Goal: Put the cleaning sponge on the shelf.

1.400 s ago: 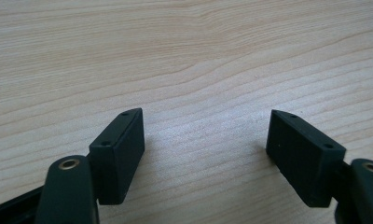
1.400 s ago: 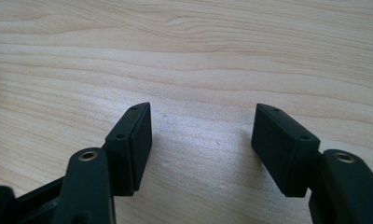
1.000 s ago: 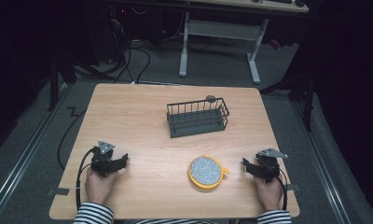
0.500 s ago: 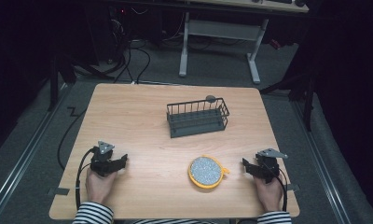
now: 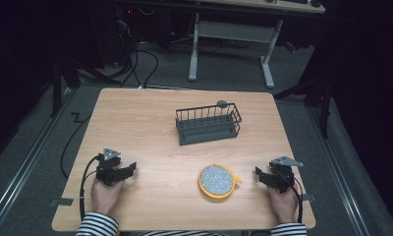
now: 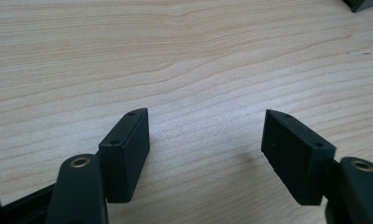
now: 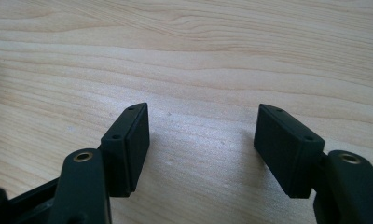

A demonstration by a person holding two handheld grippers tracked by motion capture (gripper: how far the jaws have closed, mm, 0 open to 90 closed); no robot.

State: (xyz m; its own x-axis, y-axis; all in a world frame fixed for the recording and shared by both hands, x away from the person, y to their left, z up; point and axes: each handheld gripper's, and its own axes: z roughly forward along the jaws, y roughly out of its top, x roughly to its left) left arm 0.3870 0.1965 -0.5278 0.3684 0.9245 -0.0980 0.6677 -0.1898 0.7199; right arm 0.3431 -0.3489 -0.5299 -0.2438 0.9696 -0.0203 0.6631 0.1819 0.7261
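**A:** While both sets of jaws stand wide with nothing but bare wood between them, you're parked. Left gripper has just been closing a little, nothing in it; right gripper is spread too, also holding nothing.

**B:** Where's the nearest target?

**A:** Yellow-rimmed strainer, near edge of the table, just left of your right gripper. Wire basket sits farther back, centre, well apart.

**B:** Orientation?

**A:** Strainer lies flat, mesh up. It looks to have a short tab on the right side pointing toward your right gripper, so its long axis runs left-right.

**B:** Approach?

**A:** I'd use the right hand, come in low and level, straddle that tab or the rim, and close squarely.
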